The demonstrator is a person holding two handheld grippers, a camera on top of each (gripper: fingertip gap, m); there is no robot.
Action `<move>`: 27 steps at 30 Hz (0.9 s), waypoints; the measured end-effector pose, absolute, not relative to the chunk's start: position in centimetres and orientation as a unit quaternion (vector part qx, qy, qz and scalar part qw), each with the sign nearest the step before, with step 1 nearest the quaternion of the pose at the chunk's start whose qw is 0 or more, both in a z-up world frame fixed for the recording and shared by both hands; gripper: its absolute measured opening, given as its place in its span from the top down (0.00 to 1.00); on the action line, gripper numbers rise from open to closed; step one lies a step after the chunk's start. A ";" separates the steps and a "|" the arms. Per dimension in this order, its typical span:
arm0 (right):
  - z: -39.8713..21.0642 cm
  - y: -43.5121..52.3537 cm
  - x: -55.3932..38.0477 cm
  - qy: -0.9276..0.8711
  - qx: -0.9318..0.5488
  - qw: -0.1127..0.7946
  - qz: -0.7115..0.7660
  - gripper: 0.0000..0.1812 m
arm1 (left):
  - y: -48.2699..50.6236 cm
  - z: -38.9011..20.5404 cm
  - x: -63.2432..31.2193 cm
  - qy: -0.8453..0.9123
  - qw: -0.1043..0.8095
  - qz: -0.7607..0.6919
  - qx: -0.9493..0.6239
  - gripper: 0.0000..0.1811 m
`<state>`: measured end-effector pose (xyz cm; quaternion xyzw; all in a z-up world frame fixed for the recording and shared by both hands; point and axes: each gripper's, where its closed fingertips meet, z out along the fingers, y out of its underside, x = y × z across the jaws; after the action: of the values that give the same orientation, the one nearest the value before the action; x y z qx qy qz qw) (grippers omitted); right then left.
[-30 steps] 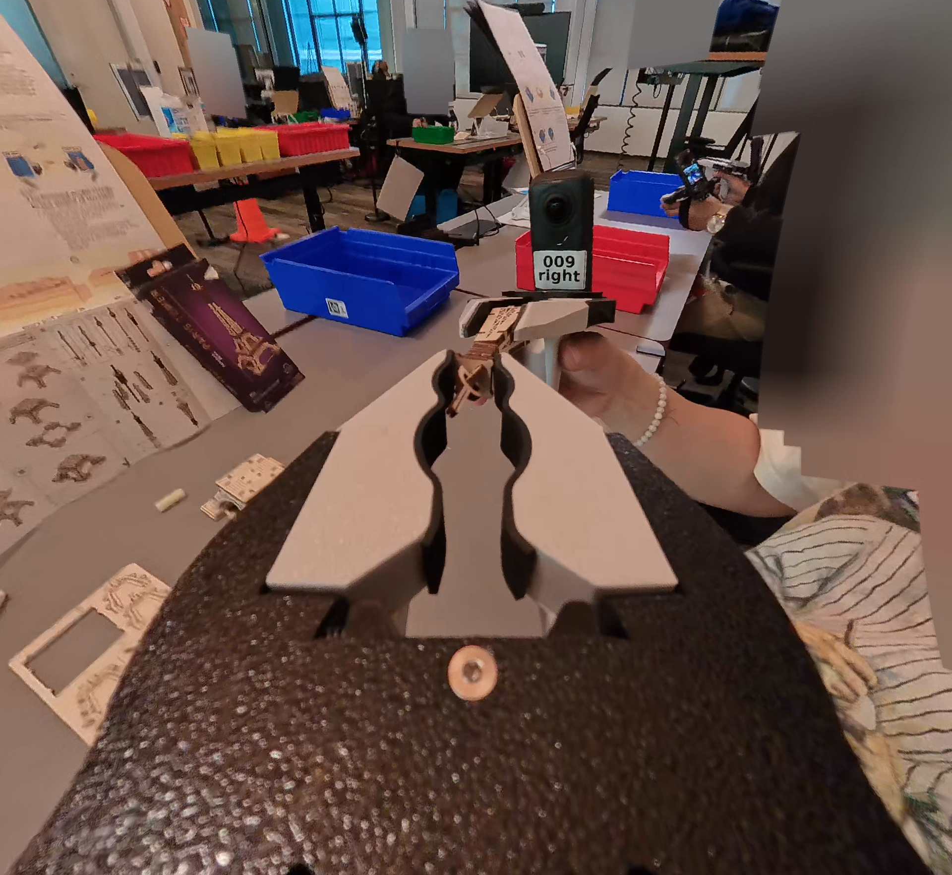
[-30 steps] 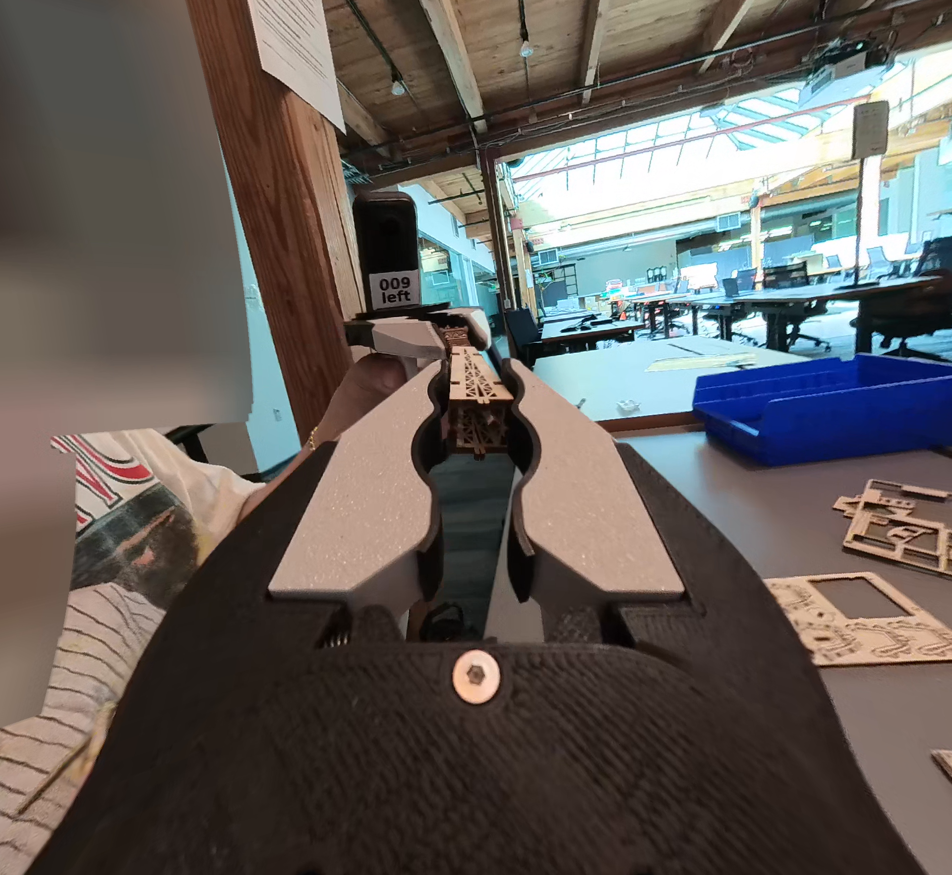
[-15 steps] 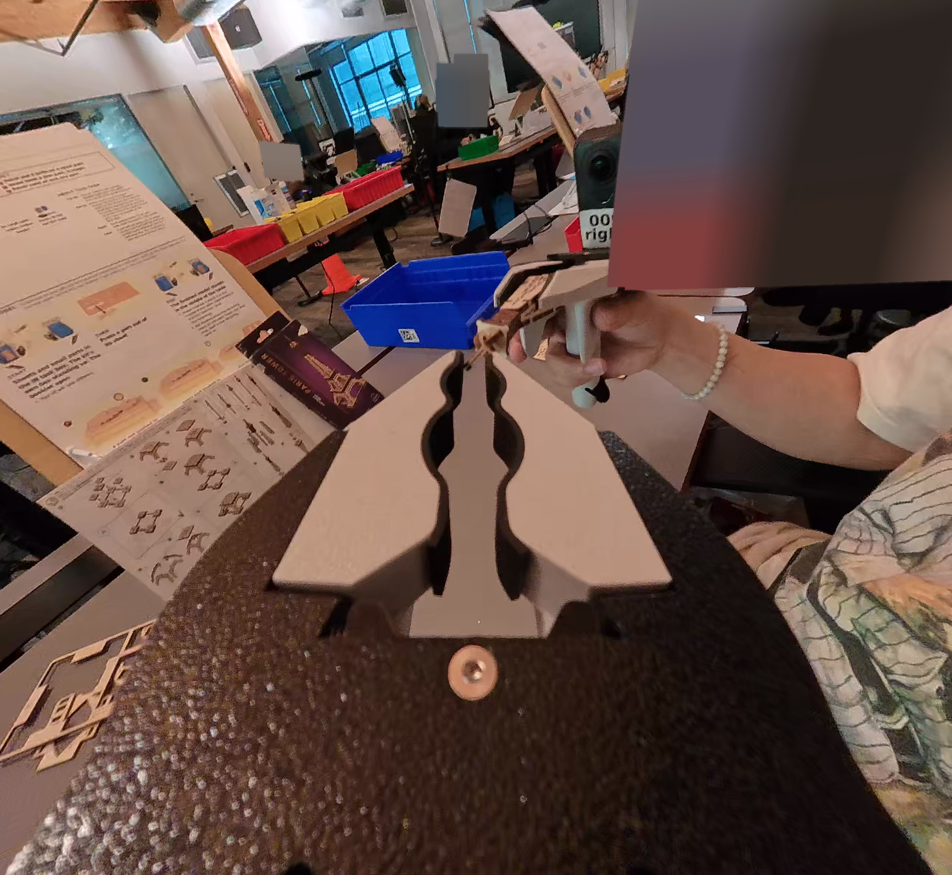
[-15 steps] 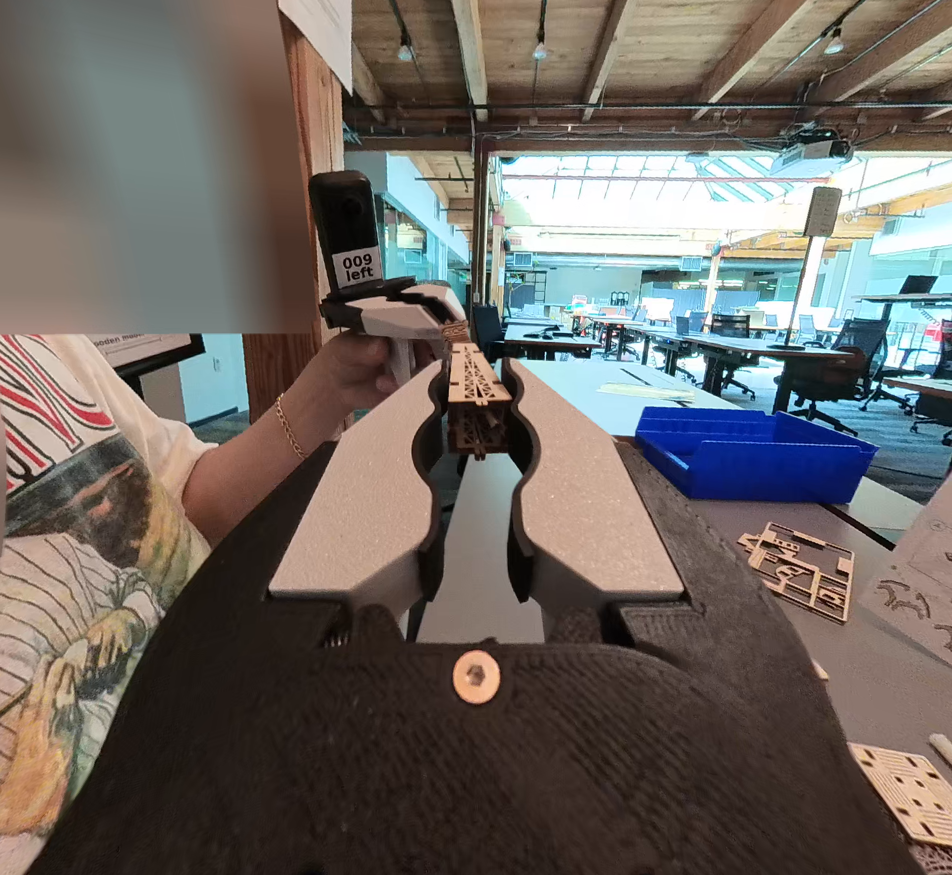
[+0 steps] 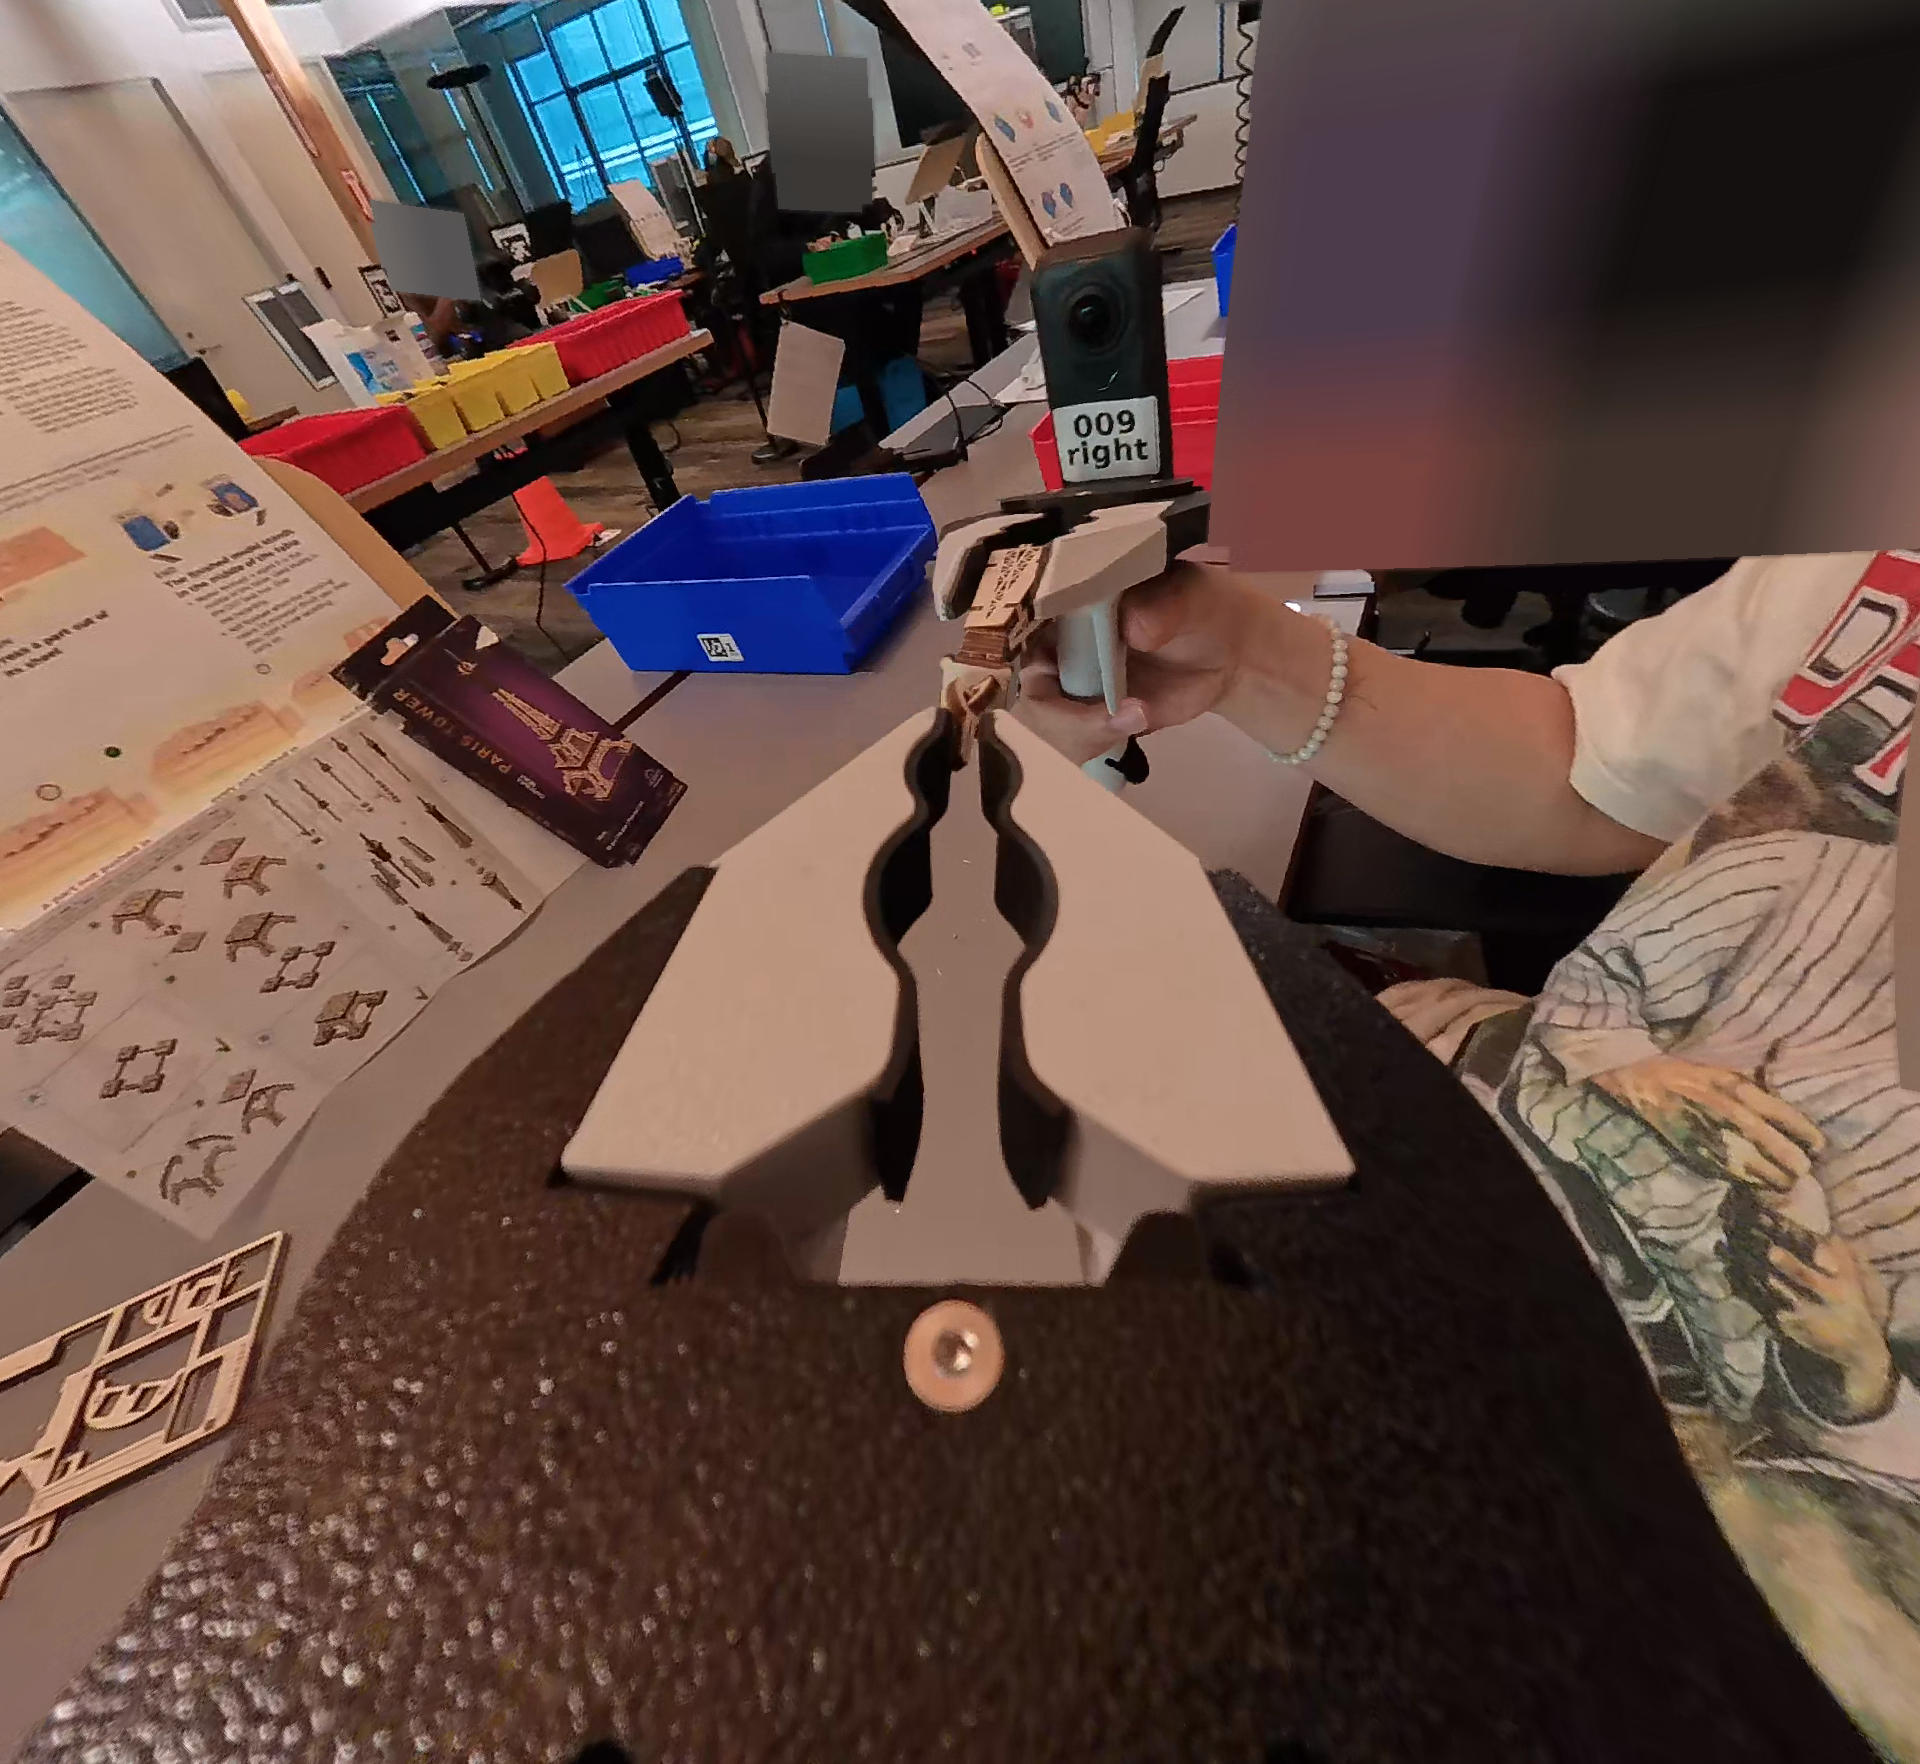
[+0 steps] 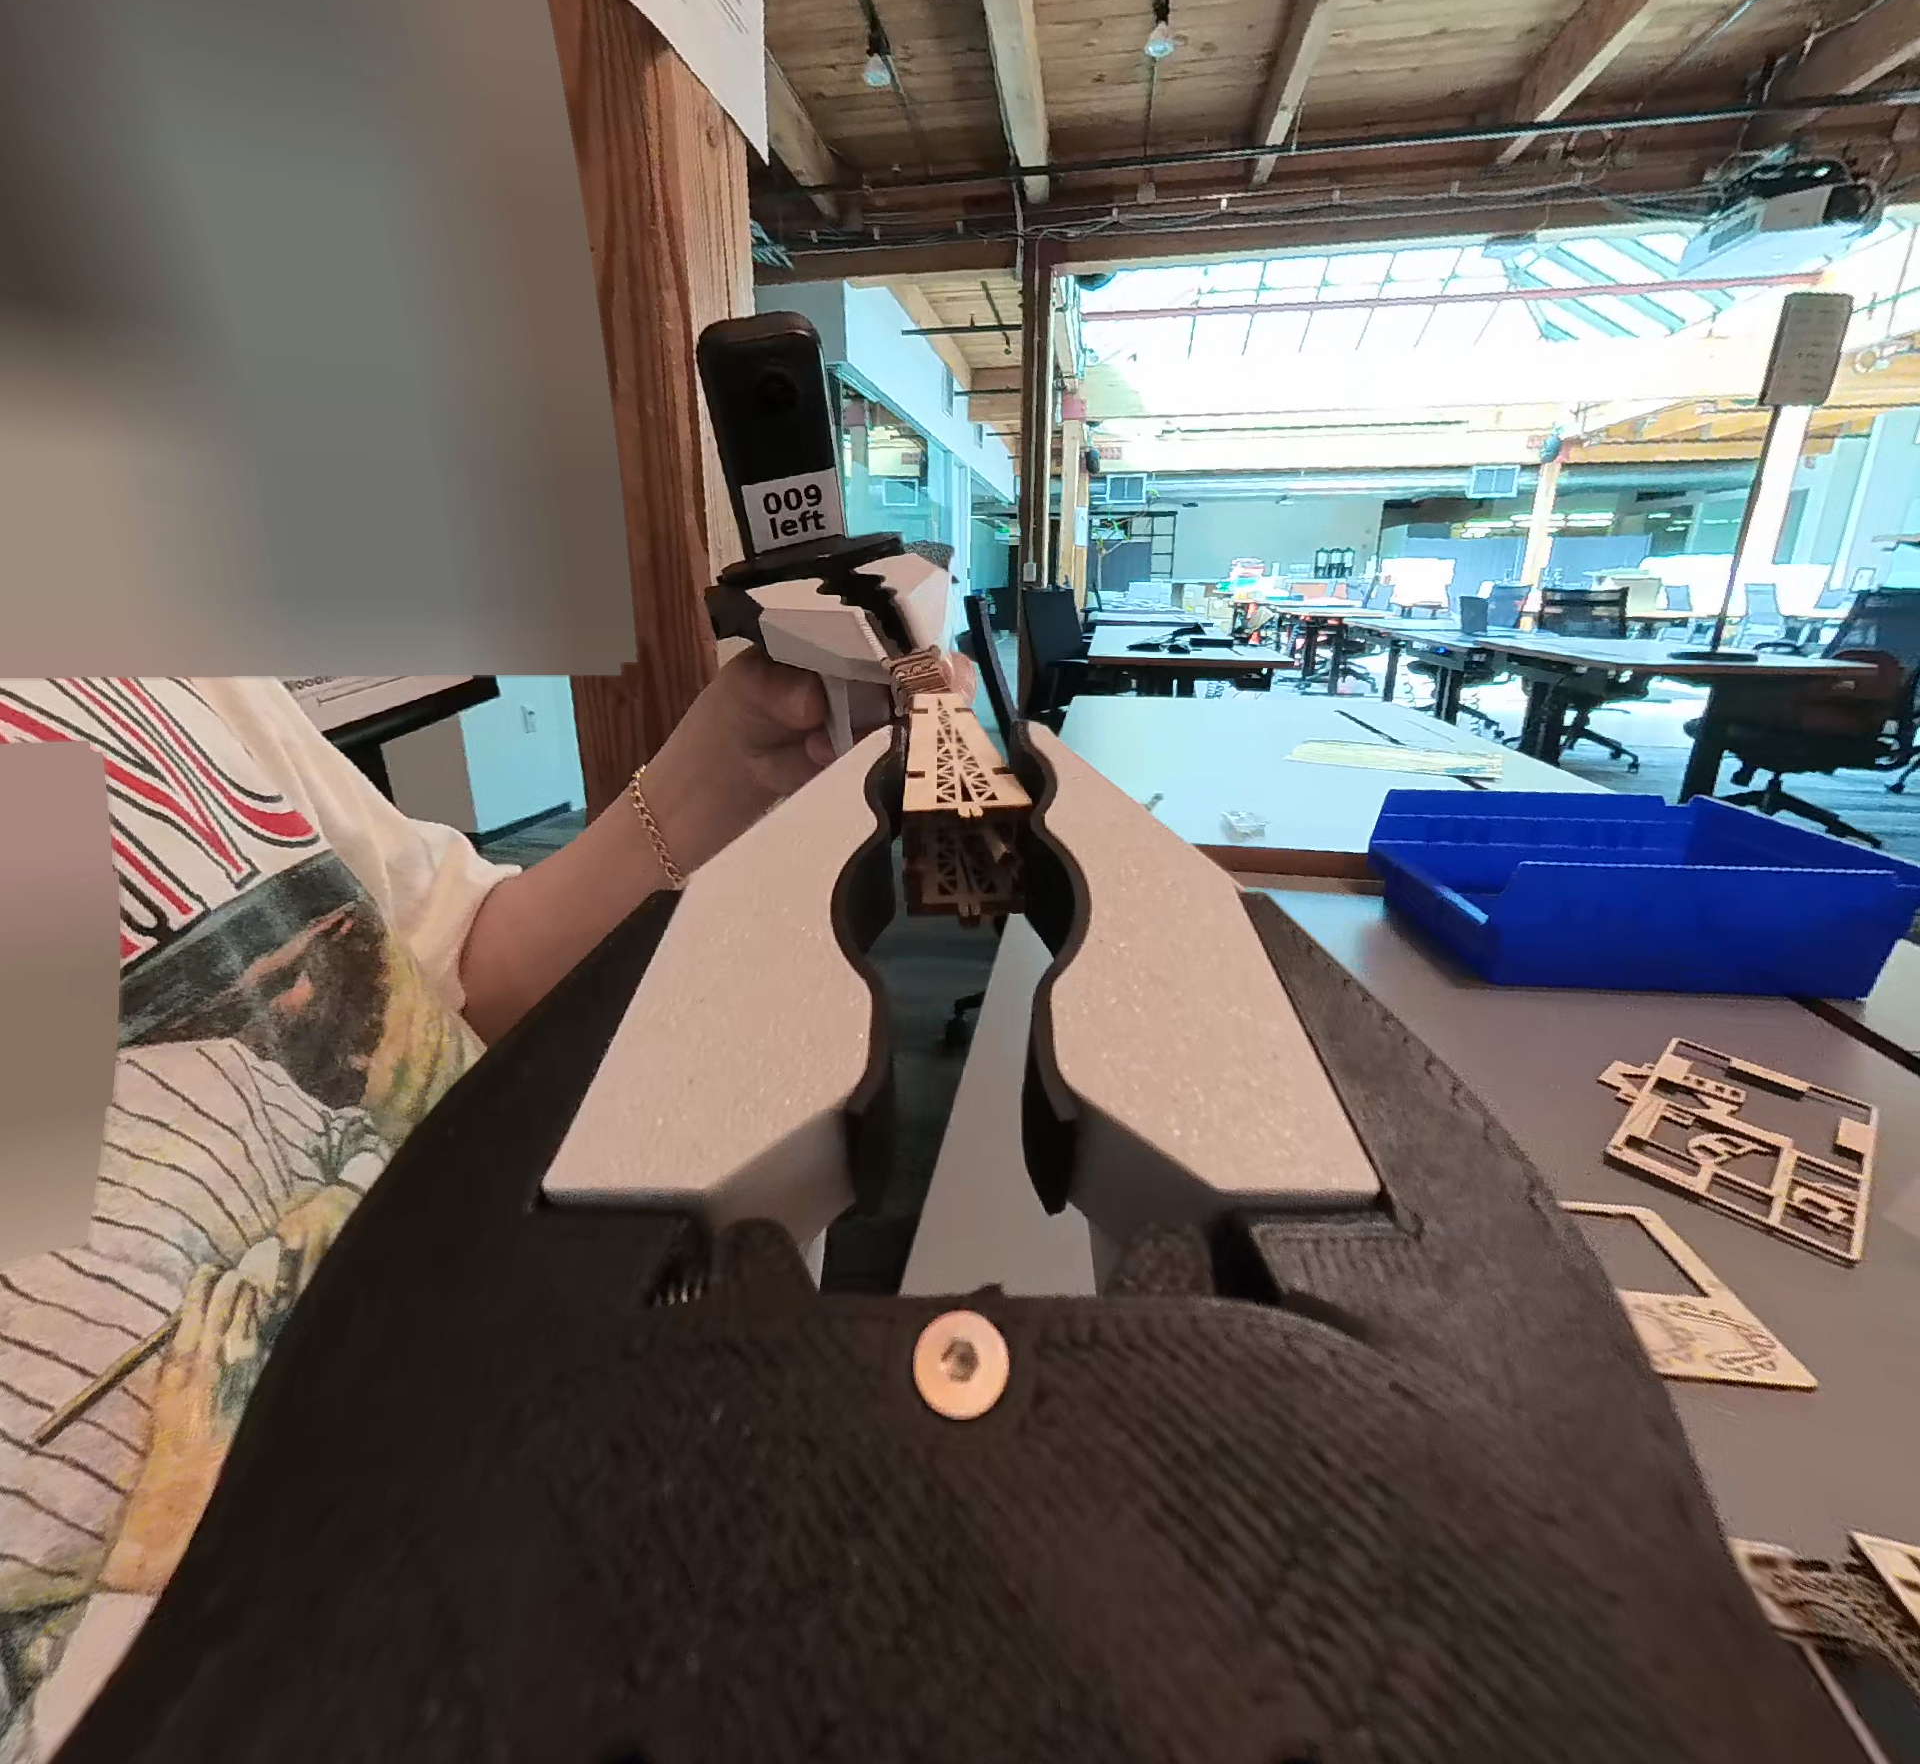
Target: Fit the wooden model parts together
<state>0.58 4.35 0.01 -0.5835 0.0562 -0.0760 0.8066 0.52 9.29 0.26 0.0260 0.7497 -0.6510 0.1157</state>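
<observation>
Blue bin point(image 5: 758, 576) behind wooden tower point(image 5: 995, 618)

I work in a big open workshop-office. Above me I see a wooden ceiling point(image 6: 1351, 0) with beams and pipes. Long desks point(image 6: 1558, 665) with office chairs point(image 6: 1787, 706) fill the hall. Other tables carry red bins point(image 5: 623, 332) and yellow bins point(image 5: 488, 384). A blue bin point(image 5: 758, 582) stands on my table point(image 5: 790, 738).
</observation>
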 end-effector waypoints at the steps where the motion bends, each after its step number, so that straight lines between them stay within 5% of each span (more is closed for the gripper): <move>1: 0.0 4.4 0.6 0.058 -0.582 0.808 -0.070 0.91 | 9.3 0.2 0.6 0.749 0.111 -0.653 0.023 0.99; 27: -0.8 4.3 0.3 0.020 -0.587 0.807 -0.067 0.91 | 8.9 -0.6 0.2 0.745 0.102 -0.658 0.041 0.99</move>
<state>0.26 4.34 -0.76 -0.5867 0.0200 -0.0672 0.8068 0.19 8.92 -0.58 0.0411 0.7453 -0.6576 0.1018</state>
